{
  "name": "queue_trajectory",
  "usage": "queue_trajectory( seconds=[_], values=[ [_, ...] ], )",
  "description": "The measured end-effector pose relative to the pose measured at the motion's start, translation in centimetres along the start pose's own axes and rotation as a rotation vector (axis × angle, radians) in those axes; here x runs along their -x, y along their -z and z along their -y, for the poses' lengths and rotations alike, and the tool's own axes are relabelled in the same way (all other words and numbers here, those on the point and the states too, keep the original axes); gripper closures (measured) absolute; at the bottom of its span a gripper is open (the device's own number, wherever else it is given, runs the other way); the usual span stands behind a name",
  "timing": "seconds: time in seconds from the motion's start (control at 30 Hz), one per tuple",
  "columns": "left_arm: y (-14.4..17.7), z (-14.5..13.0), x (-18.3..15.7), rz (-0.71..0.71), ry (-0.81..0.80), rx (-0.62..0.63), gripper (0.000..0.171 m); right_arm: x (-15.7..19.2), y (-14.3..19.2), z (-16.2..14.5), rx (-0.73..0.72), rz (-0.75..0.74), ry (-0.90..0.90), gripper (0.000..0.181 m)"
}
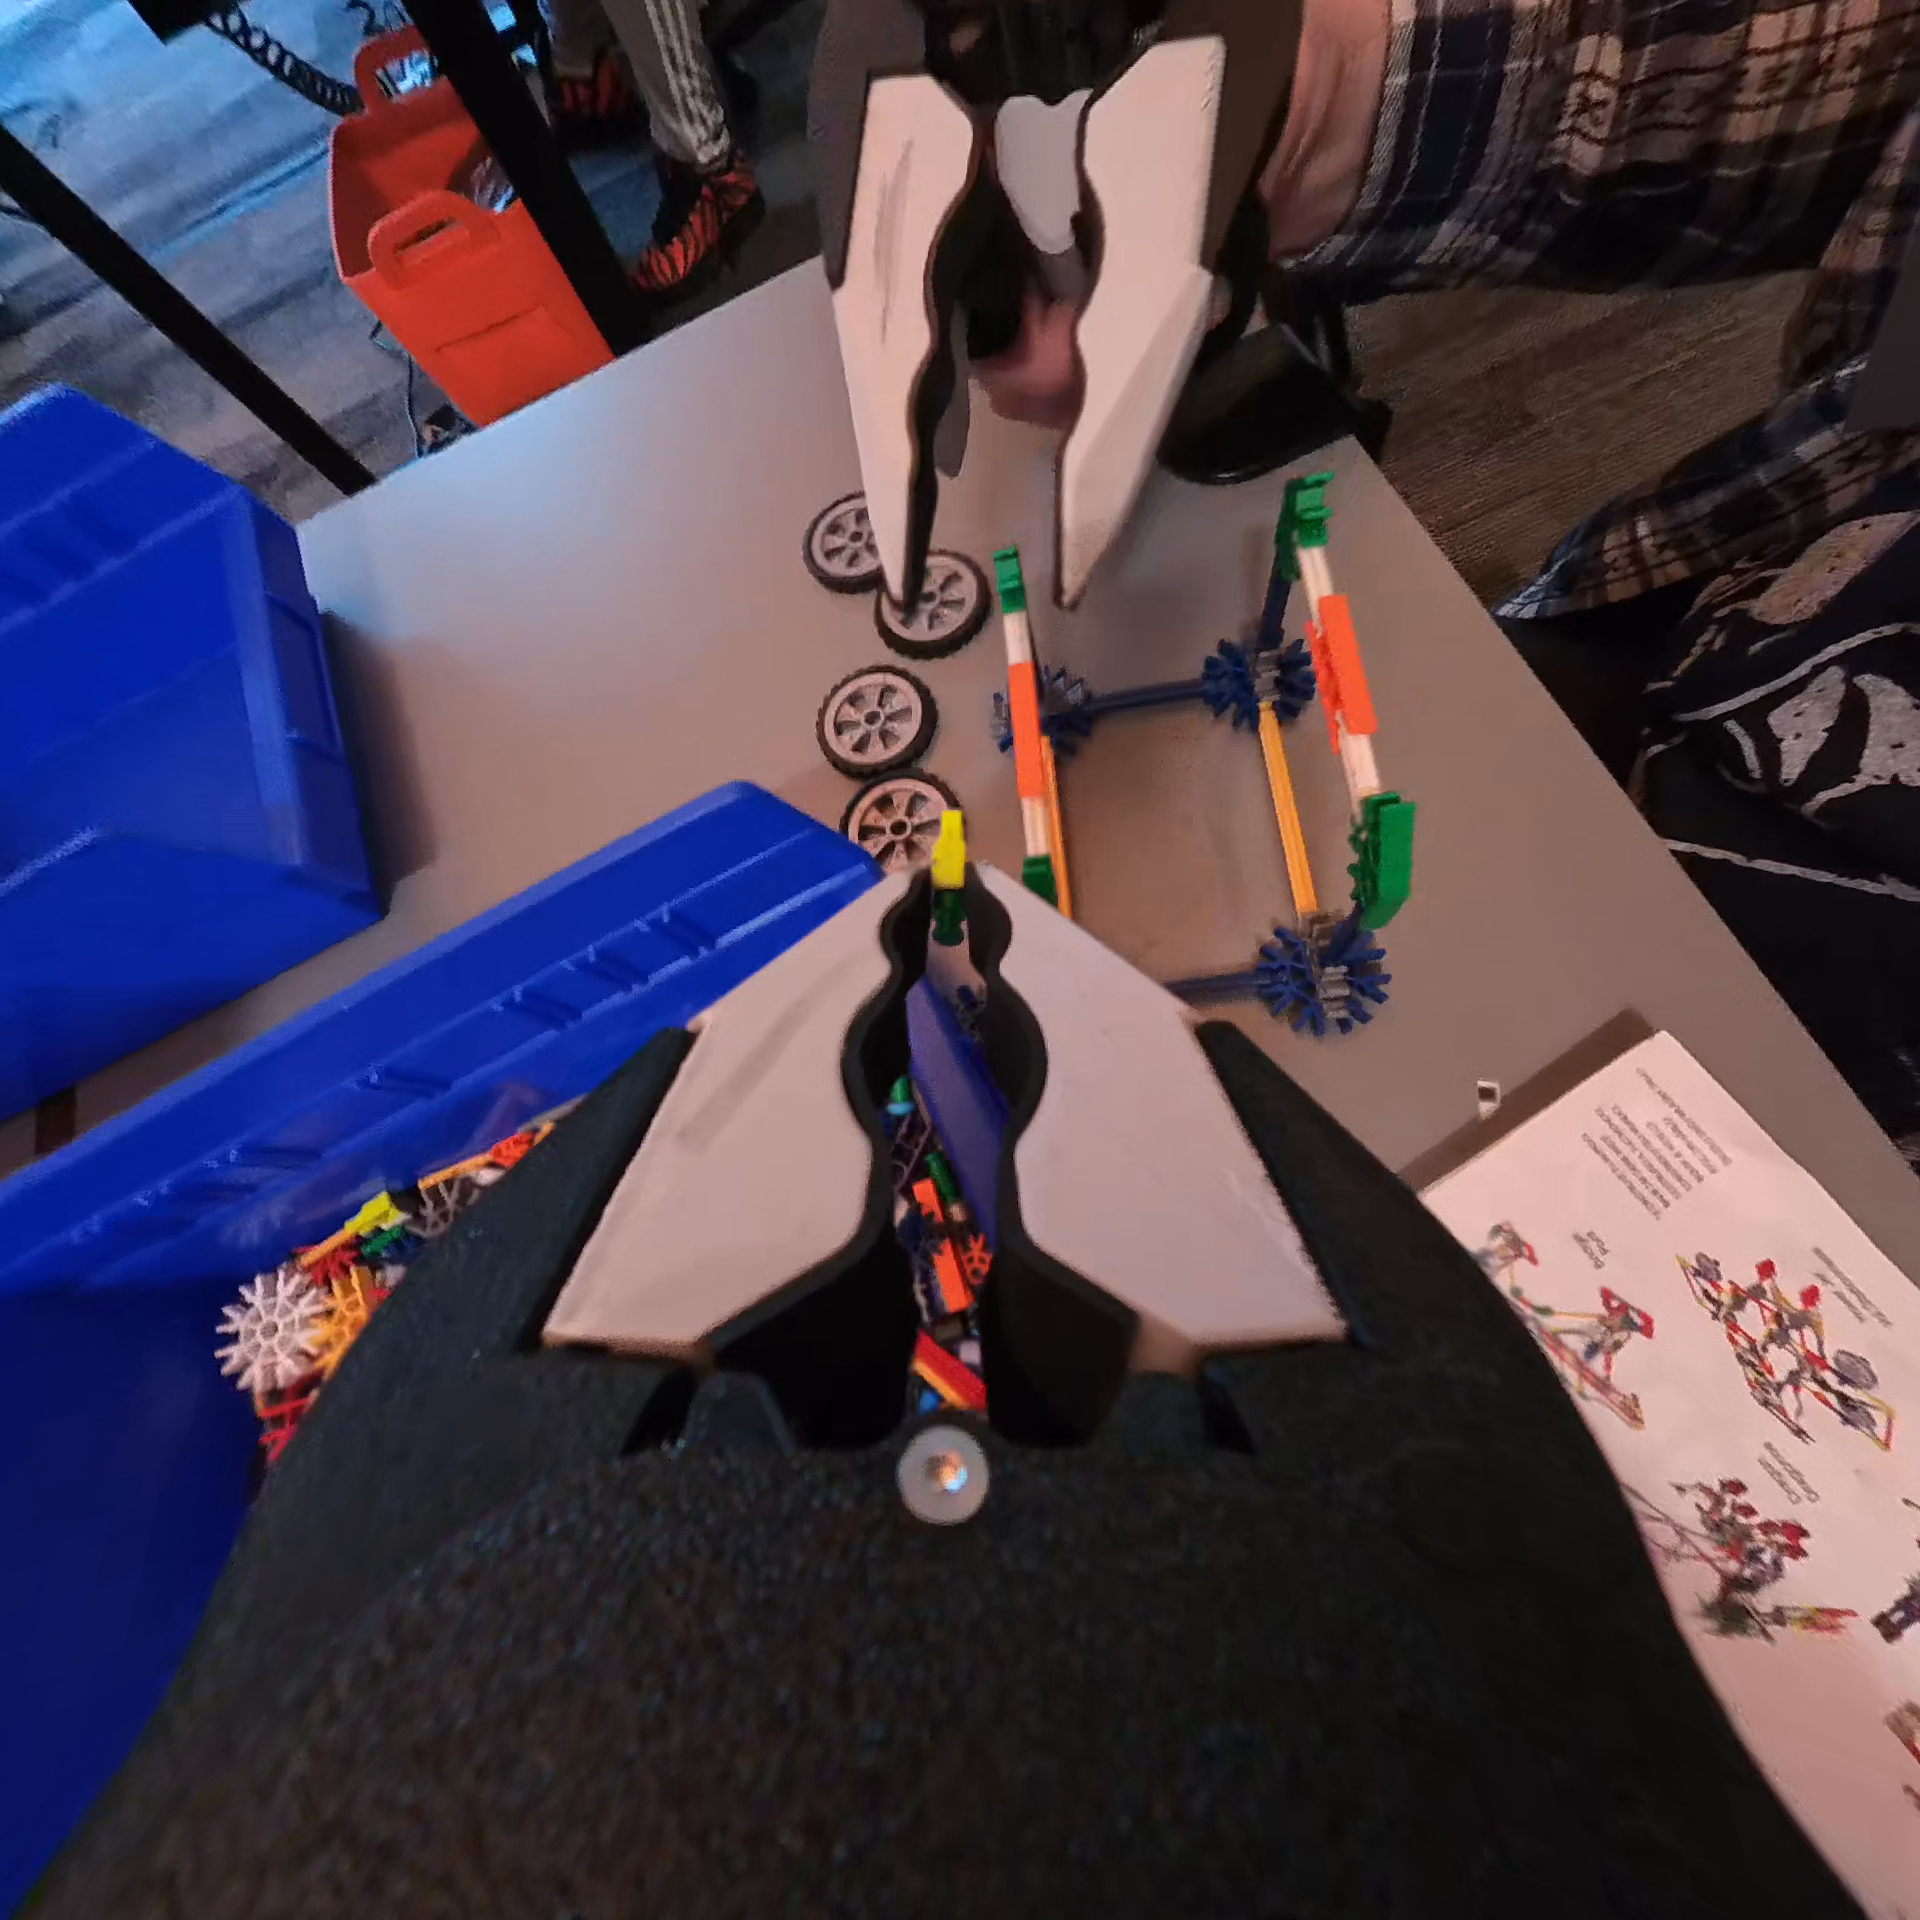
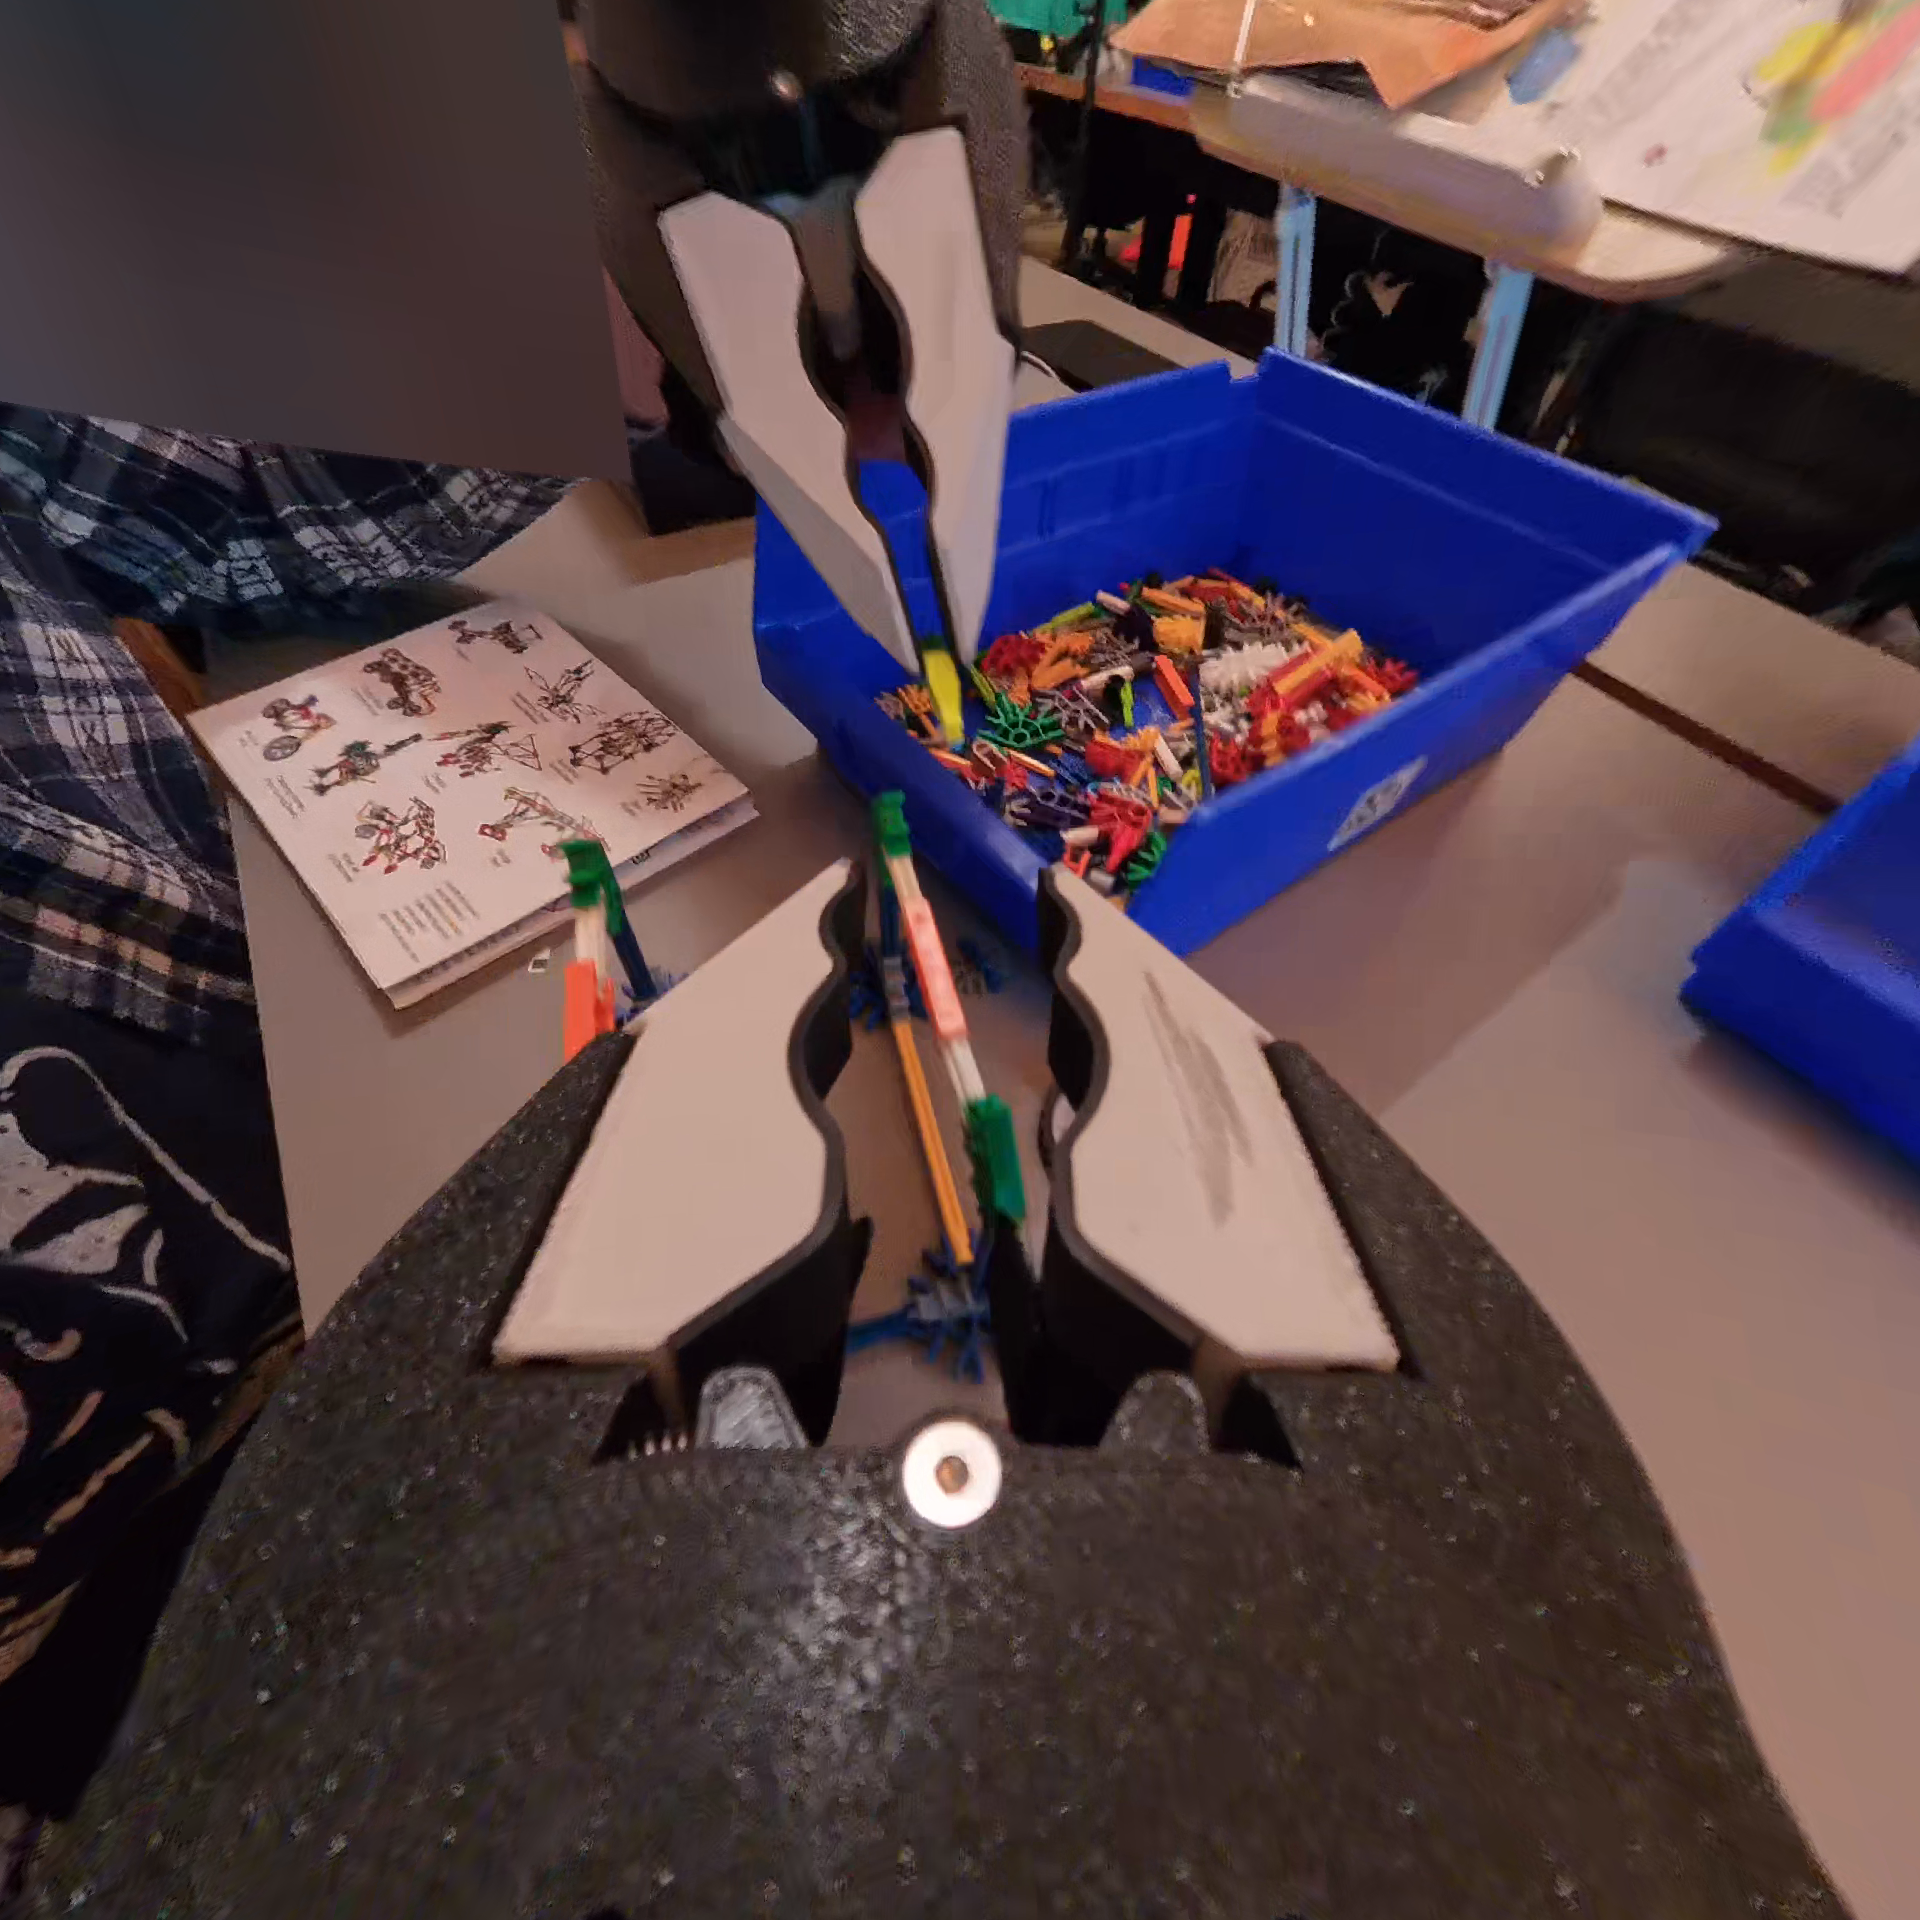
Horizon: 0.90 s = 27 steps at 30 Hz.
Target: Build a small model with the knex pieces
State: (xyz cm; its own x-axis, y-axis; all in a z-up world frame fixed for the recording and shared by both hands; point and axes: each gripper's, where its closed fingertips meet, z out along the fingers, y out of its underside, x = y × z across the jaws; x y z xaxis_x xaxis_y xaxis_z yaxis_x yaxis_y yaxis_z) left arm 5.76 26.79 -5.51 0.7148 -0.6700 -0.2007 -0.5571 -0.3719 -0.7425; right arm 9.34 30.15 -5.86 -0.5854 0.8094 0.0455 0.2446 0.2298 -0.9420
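My left gripper [image 1: 948, 883] is shut on a small yellow piece [image 1: 948, 847] with a green end and holds it over the near corner of a blue bin [image 1: 468, 1039] of loose building pieces. It also shows in the right wrist view [image 2: 940, 660] with the yellow piece [image 2: 943, 696] above the bin [image 2: 1455, 499]. My right gripper [image 2: 951, 878] is open and empty over a rod-and-connector frame [image 2: 935, 987]. In the left wrist view the right gripper [image 1: 987, 603] hangs point-down, one fingertip [image 1: 904, 592] at a grey wheel [image 1: 935, 618], the other by the frame [image 1: 1195, 727].
Several grey wheels lie in a row [image 1: 876, 722] left of the frame. A picture booklet [image 1: 1714, 1351] lies at the table's near right. A second blue bin [image 1: 156, 675] stands at the left. An orange container [image 1: 457, 239] stands on the floor. A person in plaid sits close [image 2: 104, 727]. Some 6 cm of space lies between my two pairs of fingers.
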Motion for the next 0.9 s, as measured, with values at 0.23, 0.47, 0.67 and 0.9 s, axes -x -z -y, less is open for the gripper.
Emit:
queue_trajectory(
  seconds=[0.23,0.47,0.67,0.9],
  values=[
    [-0.5,0.9,-0.4,0.056,-0.102,0.007,0.167,1.0,-3.2,1.9,-0.016,0.068,-0.074,0.156],
    [-0.5,1.3,-0.7,0.025,-0.081,-0.029,0.167,0.5,-4.0,1.6,0.004,0.005,-0.016,0.176],
    [-0.4,1.0,-0.1,0.054,-0.067,-0.028,0.164,0.1,-3.7,1.8,-0.035,-0.005,-0.042,0.176],
    [-0.5,1.0,0.3,0.076,-0.071,-0.027,0.166,-0.5,-3.5,2.3,-0.032,-0.051,-0.014,0.177]
  ],
)
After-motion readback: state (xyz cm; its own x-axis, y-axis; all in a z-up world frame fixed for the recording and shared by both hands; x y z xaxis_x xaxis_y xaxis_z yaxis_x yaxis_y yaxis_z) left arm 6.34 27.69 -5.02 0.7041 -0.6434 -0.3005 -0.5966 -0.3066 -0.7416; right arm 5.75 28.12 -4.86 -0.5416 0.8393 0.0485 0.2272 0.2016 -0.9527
